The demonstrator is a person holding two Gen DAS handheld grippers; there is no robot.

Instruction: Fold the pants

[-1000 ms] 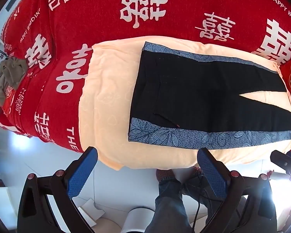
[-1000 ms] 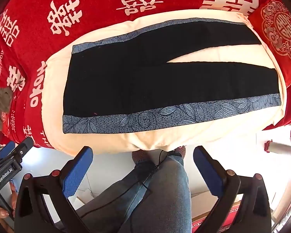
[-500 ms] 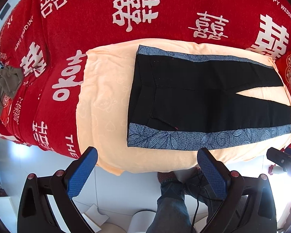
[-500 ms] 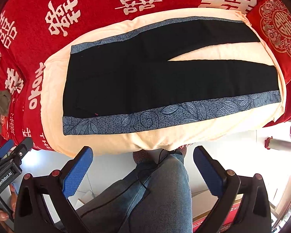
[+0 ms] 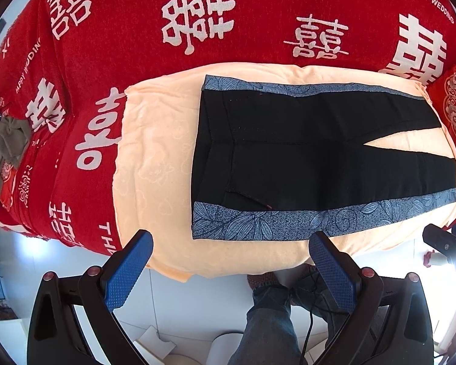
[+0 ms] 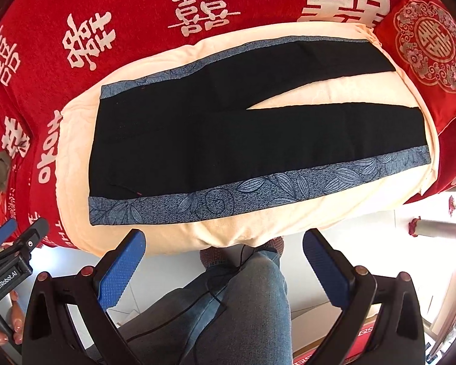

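Observation:
Black pants with blue leaf-patterned side bands lie flat on a cream blanket, waist to the left, legs spread to the right. They also show in the right wrist view. My left gripper is open and empty, just above the blanket's near edge by the waist end. My right gripper is open and empty, at the near edge by the middle of the near band.
The blanket lies on a bed with a red cover with white characters. A red cushion sits at the right. A grey cloth lies at the bed's left edge. The person's jeans legs stand below.
Both grippers have moved closer to the bed's near edge, so the pants appear larger and lower in both views. Both stay open.

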